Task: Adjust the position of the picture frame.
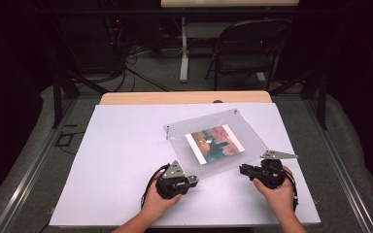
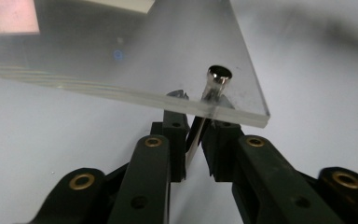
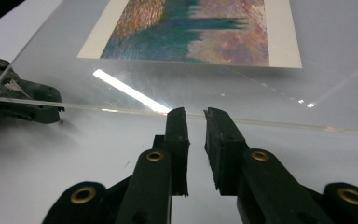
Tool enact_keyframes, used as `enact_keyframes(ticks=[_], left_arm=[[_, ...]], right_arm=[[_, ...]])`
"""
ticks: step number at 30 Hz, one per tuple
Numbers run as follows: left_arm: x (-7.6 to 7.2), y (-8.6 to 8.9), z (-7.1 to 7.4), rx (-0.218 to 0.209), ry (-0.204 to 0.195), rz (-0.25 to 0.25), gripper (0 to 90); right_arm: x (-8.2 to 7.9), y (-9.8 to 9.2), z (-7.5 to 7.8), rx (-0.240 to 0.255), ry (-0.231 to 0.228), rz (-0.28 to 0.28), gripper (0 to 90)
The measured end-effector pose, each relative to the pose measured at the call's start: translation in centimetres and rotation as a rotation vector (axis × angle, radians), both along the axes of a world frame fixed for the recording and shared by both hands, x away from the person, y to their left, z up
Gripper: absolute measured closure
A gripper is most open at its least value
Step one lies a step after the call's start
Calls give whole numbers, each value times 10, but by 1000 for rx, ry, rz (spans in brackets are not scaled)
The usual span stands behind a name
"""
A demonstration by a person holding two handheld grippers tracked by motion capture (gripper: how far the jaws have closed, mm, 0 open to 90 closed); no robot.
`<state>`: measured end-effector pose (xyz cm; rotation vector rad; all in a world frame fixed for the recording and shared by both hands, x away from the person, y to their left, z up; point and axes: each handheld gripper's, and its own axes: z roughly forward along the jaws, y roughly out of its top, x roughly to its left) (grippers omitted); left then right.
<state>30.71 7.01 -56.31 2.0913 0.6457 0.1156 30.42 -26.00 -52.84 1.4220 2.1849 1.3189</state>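
A clear acrylic panel [image 1: 252, 138] lies tilted on the white table, raised on small metal pegs, with a colourful landscape print [image 1: 215, 143] under it. My left gripper [image 1: 194, 178] sits at the panel's near left corner. In the left gripper view a silver corner peg [image 2: 216, 77] stands between the jaws of this gripper [image 2: 199, 116]; they are slightly apart, with a sliver of light beside the peg. My right gripper [image 1: 243, 170] points at the panel's near edge [image 3: 261, 122]. Its jaws [image 3: 196, 116] stand a narrow gap apart with nothing between them.
The white board [image 1: 126, 160] covers a wooden table, with bare room to the left and front. Two more pegs [image 1: 167, 131] [image 1: 235, 111] mark the panel's far corners. A folding chair [image 1: 247, 48] and a table leg stand beyond the table.
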Motion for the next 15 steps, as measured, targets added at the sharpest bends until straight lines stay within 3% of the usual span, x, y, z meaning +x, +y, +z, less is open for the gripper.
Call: enact_keyframes(ticks=[4, 6, 8, 15], left_arm=[[0, 2, 1, -4, 5, -6, 679], [0, 5, 4, -16, -4, -12, 618], [-1, 11, 6, -44, 14, -4, 564], [-6, 35, 13, -93, 39, 1, 461]], right_arm=[[0, -1, 0, 29, -19, -2, 744], [0, -2, -1, 35, -20, 0, 718], [0, -2, -2, 47, -11, 1, 706], [0, -2, -1, 62, -25, 9, 651]])
